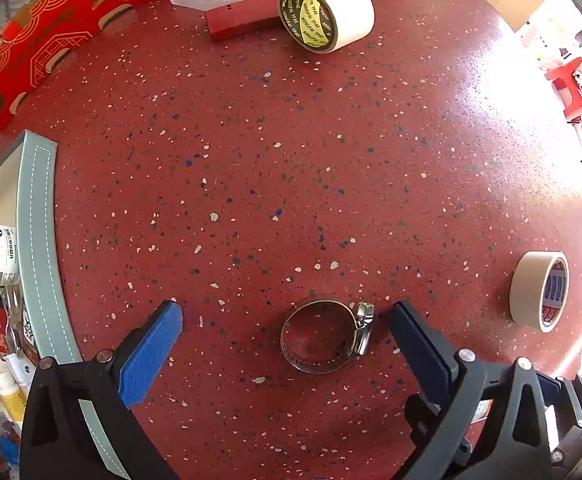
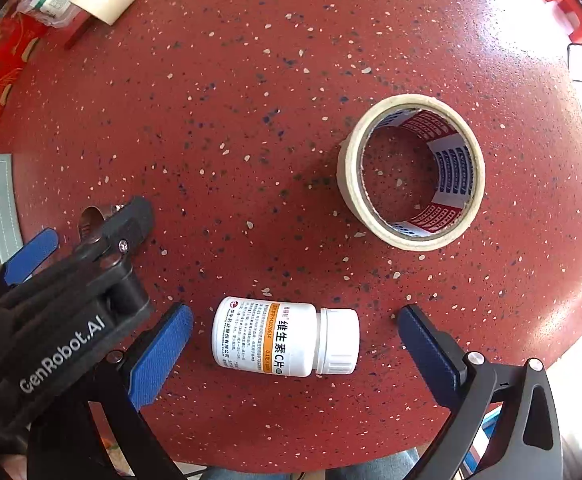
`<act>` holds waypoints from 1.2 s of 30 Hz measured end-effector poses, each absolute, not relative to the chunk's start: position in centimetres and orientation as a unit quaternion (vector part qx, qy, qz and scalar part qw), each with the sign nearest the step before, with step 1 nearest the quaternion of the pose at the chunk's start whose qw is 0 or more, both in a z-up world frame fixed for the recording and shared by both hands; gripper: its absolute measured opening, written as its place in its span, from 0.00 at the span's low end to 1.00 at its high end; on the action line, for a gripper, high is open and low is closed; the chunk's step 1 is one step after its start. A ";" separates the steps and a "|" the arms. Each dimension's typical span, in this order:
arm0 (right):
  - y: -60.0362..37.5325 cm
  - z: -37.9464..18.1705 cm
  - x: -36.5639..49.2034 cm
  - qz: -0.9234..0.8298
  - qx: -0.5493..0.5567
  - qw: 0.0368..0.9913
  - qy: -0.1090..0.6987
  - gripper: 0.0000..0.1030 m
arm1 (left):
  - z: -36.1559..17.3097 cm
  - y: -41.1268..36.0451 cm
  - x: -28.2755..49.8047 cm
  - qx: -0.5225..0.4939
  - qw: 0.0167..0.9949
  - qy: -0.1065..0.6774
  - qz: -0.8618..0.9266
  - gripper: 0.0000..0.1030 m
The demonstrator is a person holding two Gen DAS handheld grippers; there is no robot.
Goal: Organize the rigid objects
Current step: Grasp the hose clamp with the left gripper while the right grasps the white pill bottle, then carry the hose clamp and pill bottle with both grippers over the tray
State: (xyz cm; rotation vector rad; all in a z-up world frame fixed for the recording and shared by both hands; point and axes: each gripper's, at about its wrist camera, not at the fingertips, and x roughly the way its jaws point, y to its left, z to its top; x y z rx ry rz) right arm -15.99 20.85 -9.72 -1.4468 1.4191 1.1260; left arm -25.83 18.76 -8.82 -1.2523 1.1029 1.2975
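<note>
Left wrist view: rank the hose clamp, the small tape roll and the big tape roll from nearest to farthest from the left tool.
1. Hose clamp: between the left tool's open fingers.
2. Small tape roll: off to the right.
3. Big tape roll: far end, by a red box.

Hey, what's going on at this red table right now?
A person is sorting small items with a two-finger gripper in each hand. The left gripper is open over a metal hose clamp lying on the red speckled table. The right gripper is open around a white pill bottle lying on its side, not yet gripping it. A roll of masking tape lies nearby.
</note>
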 end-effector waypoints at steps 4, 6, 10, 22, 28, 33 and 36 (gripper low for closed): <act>21.3 -9.9 -16.2 0.440 -0.559 0.418 0.565 1.00 | -8.9 19.0 -26.0 -0.522 0.485 0.457 0.531 1.00; 21.5 -9.6 -15.5 0.439 -0.561 0.426 0.558 0.98 | -8.8 19.4 -26.1 -0.529 0.478 0.460 0.528 1.00; 19.9 -7.5 -14.3 0.453 -0.568 0.440 0.528 0.64 | -8.9 19.5 -25.5 -0.537 0.471 0.462 0.525 0.97; 18.0 -5.7 -9.7 0.478 -0.567 0.425 0.519 0.58 | -7.1 19.0 -23.5 -0.494 0.522 0.496 0.487 0.43; 16.4 -5.1 -6.4 0.481 -0.555 0.429 0.526 0.58 | -6.3 16.5 -25.0 -0.505 0.525 0.482 0.486 0.43; 14.6 -4.4 -4.2 0.482 -0.564 0.424 0.519 0.58 | -4.3 13.5 -25.5 -0.488 0.548 0.485 0.476 0.43; 13.5 -3.6 -3.8 0.491 -0.581 0.421 0.493 0.58 | -3.0 11.6 -25.9 -0.491 0.559 0.473 0.472 0.43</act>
